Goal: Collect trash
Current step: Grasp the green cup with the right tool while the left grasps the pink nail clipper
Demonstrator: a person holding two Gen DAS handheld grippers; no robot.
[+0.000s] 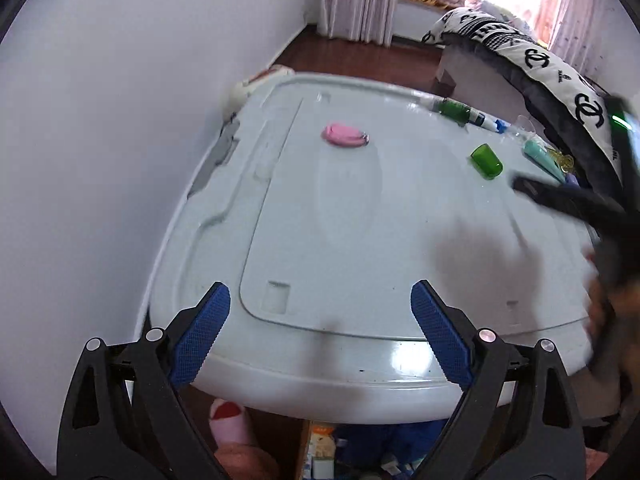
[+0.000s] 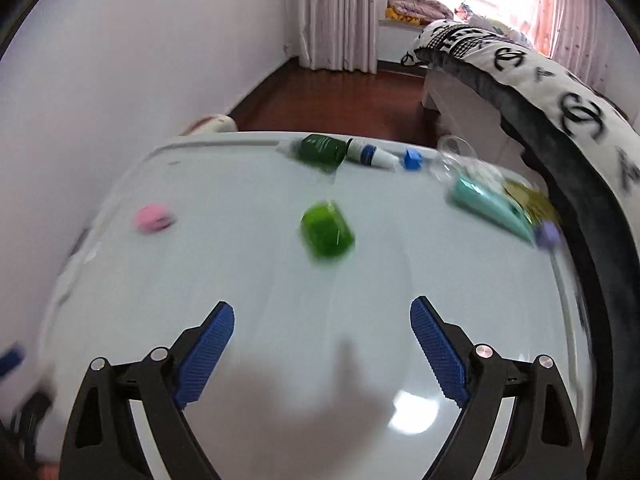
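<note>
Small items lie scattered on a pale plastic lid (image 1: 340, 240) (image 2: 280, 280). A pink round piece (image 1: 344, 135) (image 2: 154, 218) lies at the far left. A bright green cap (image 1: 487, 161) (image 2: 327, 235) lies on its side mid-right. Along the far edge rest a dark green bottle (image 1: 454, 111) (image 2: 322, 150), a white tube with a blue band (image 2: 370, 155) and a blue cap (image 2: 413, 159). A teal tube (image 1: 542, 158) (image 2: 490, 204) lies at the right. My left gripper (image 1: 320, 310) and right gripper (image 2: 322, 326) are both open and empty, above the near part of the lid.
A white wall runs along the left. A bed with a black-and-white patterned quilt (image 1: 532, 56) (image 2: 568, 108) presses against the lid's right side. Red-brown floor (image 2: 340, 96) and curtains lie beyond. Clear crumpled plastic (image 2: 456, 156) and a yellow wrapper (image 2: 528, 200) sit by the teal tube.
</note>
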